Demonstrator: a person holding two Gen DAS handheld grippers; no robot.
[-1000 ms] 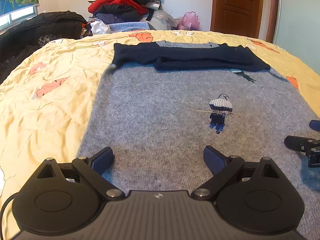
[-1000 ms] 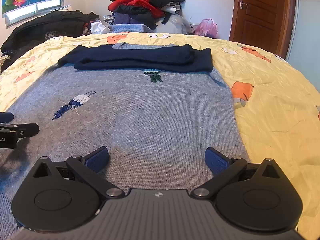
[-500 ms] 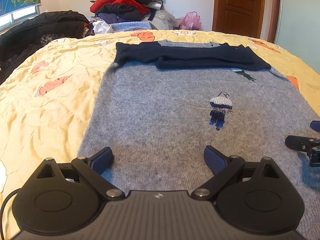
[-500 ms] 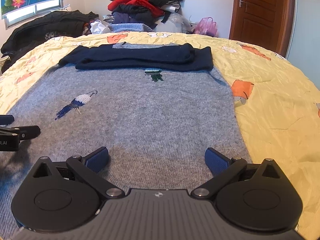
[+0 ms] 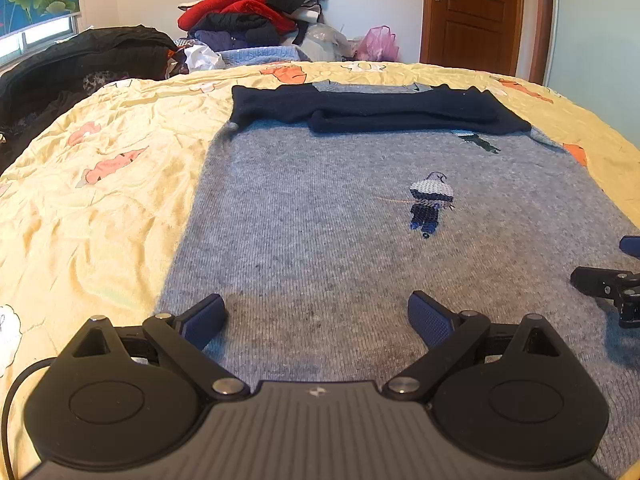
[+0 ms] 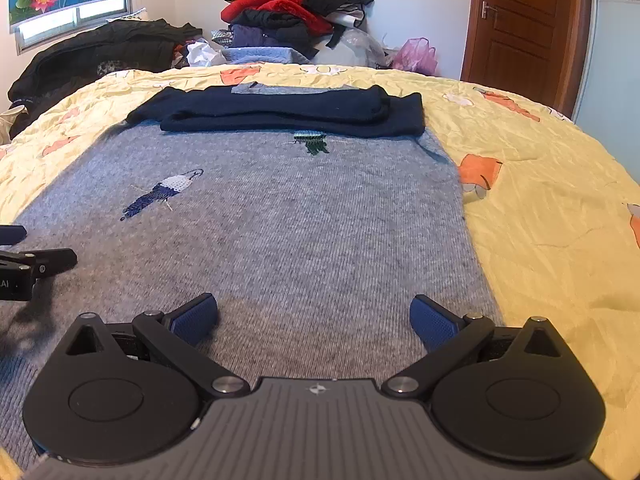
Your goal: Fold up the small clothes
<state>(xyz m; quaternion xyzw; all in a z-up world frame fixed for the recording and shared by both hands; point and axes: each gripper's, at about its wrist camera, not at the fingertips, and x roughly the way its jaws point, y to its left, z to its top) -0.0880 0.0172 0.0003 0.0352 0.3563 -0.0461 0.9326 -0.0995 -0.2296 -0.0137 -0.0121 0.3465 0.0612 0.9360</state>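
Observation:
A grey knit sweater (image 5: pixel 320 220) with embroidered birds lies flat on the bed; it also shows in the right wrist view (image 6: pixel 300 220). Its dark navy sleeves (image 5: pixel 380 112) are folded across the far end, also seen in the right wrist view (image 6: pixel 288 114). My left gripper (image 5: pixel 316 316) is open and empty, low over the sweater's near left part. My right gripper (image 6: pixel 314 314) is open and empty over the near right part. Each gripper's tip shows at the edge of the other's view: the right gripper (image 5: pixel 608 284) and the left gripper (image 6: pixel 36 264).
The yellow bedspread (image 5: pixel 100 200) with orange prints surrounds the sweater; it lies close to the right side in the right wrist view (image 6: pixel 540 220). A pile of clothes (image 5: pixel 248 12) stands beyond the bed, a black coat (image 5: pixel 80 60) at the left, a wooden door (image 5: pixel 476 12) at the back right.
Both grippers have drawn back slightly toward the sweater's near edge. The jaws stay open and the sweater has not moved.

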